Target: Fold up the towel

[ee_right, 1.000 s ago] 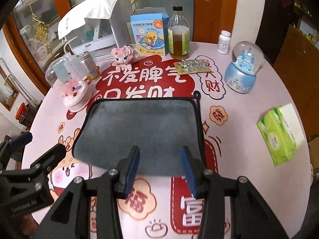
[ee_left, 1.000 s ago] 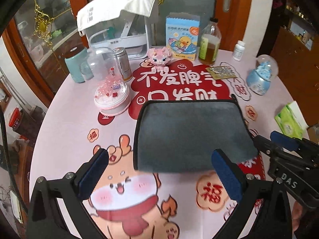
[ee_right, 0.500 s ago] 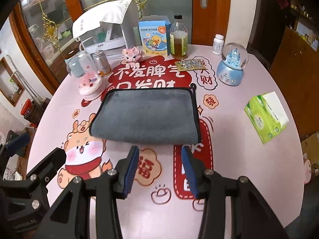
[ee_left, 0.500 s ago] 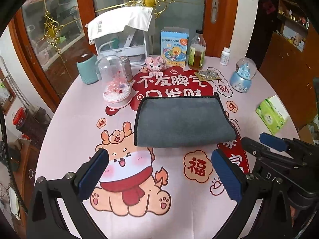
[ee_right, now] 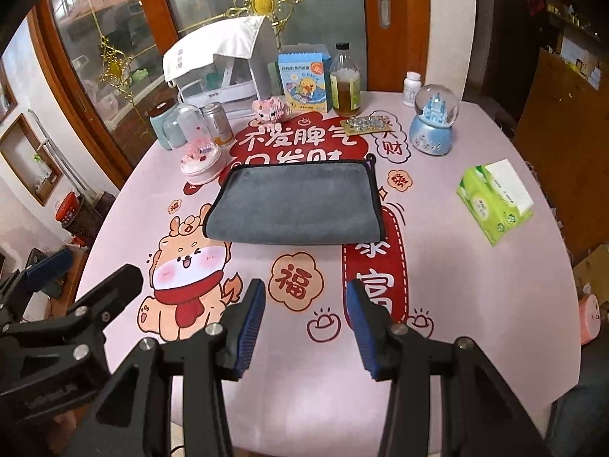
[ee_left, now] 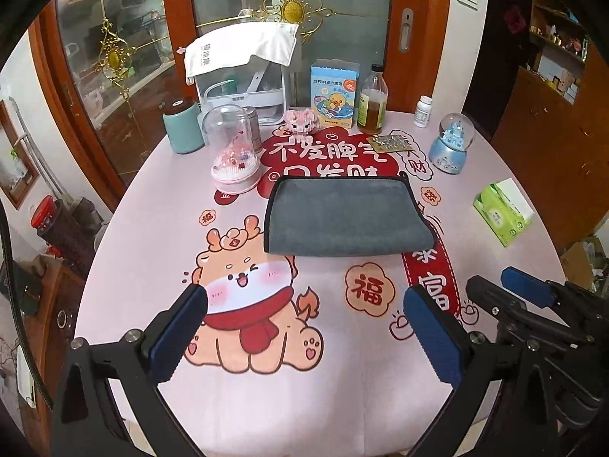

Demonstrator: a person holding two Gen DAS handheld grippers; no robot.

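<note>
A grey towel (ee_left: 344,217) with black trim lies folded flat in the middle of the round table; it also shows in the right wrist view (ee_right: 295,202). My left gripper (ee_left: 304,327) is open and empty, held above the table's near edge, well short of the towel. My right gripper (ee_right: 304,323) is open and empty, also back from the towel at the near side. The right gripper shows at the right edge of the left wrist view (ee_left: 529,304), and the left gripper at the left edge of the right wrist view (ee_right: 76,297).
The pink printed tablecloth (ee_left: 266,361) covers the table. A pink dome ornament (ee_left: 234,152), teal cup (ee_left: 182,125), white appliance (ee_left: 243,76), duck box (ee_left: 333,93), bottle (ee_left: 373,101), pill jar (ee_left: 423,111), snow globe (ee_left: 451,143) and green tissue pack (ee_left: 502,213) ring the far and right sides.
Both grippers have pulled back and up from the towel toward the table's near edge. The right gripper's jaws have widened. The towel has stayed folded and still.
</note>
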